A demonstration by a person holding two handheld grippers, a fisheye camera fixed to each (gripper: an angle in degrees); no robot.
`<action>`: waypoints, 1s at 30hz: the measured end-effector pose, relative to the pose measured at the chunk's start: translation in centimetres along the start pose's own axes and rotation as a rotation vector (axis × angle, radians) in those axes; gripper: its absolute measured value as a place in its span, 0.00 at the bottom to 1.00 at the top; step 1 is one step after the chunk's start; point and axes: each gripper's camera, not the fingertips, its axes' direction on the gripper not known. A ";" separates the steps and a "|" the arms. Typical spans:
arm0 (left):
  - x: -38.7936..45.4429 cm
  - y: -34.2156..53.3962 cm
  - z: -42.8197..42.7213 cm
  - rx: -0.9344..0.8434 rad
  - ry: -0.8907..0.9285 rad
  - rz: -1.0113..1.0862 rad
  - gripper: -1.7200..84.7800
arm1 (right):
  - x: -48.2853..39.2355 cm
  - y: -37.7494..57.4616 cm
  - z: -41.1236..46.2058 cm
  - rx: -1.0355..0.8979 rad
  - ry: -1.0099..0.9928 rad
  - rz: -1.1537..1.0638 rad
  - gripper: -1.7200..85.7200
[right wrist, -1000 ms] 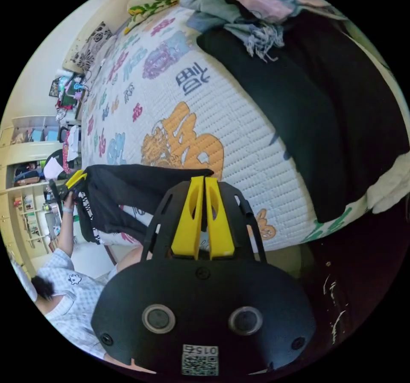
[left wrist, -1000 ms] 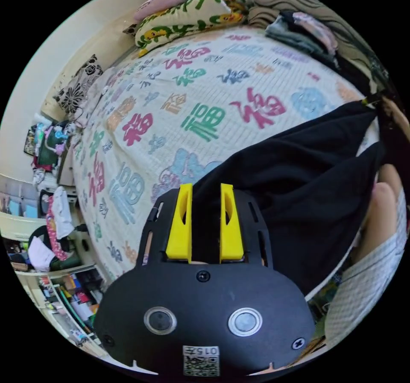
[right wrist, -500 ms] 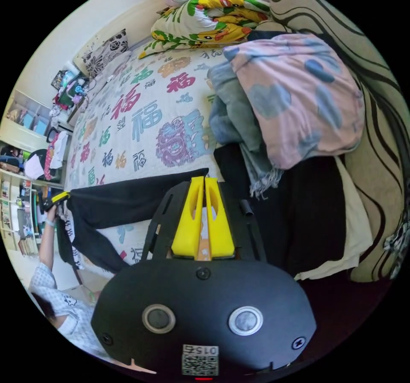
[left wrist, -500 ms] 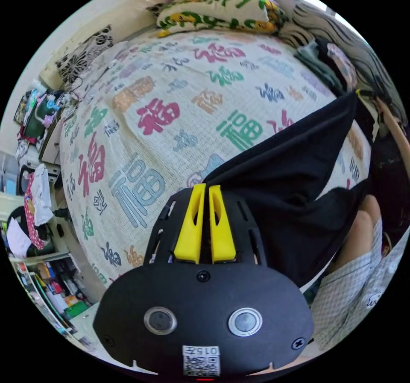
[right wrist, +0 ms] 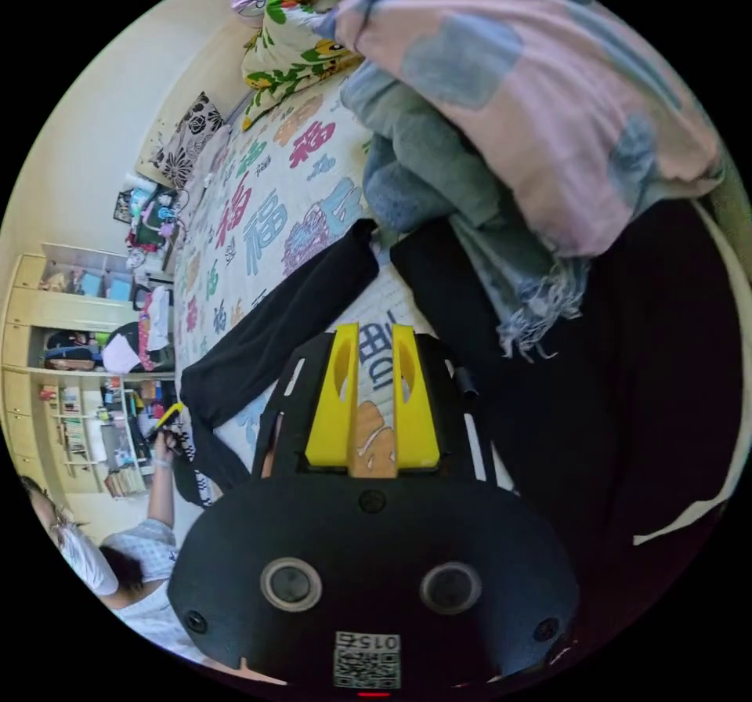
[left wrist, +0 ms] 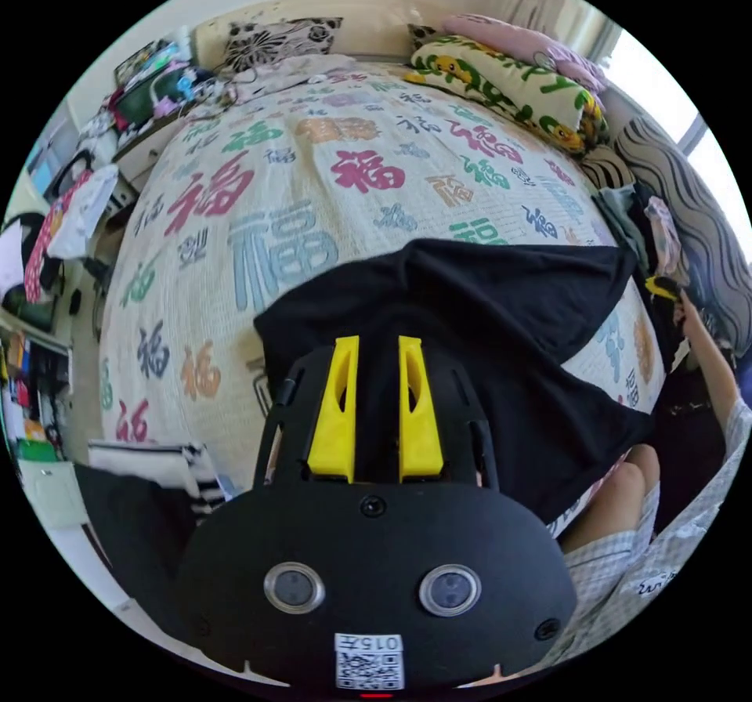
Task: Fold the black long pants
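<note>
Hovering with jaws parted, left gripper (left wrist: 377, 357) and right gripper (right wrist: 370, 345) flank soft black pants (left wrist: 501, 318) draped on the quilted bedspread (left wrist: 258, 208).

Light: bright, even daylight in both views.
Source: a window (left wrist: 699, 132) at the right edge of the left gripper view, blown out to white.
Shadows: soft and faint on the bedspread (left wrist: 258, 208); black pants (left wrist: 486, 318) show almost no fold detail.
Dark area: lower right of the right gripper view falls into deep shade.
Distortion: strong fisheye; the bed bulges, edges curve and squeeze inside a black circular border.
Focus: centre sharp, rim details small and smeared.
</note>
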 end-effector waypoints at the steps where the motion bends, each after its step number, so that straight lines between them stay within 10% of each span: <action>1: -1.3 2.0 -0.6 0.003 0.008 -0.037 0.11 | 0.3 0.0 0.9 0.019 -0.031 0.008 0.10; 8: -8.1 11.8 -6.3 0.008 -0.029 -0.236 0.12 | 3.0 -1.3 5.3 0.121 -0.238 0.139 0.07; 30: -19.3 17.0 -12.9 -0.101 -0.052 -0.254 0.15 | 7.9 16.3 6.0 0.035 0.035 0.087 0.01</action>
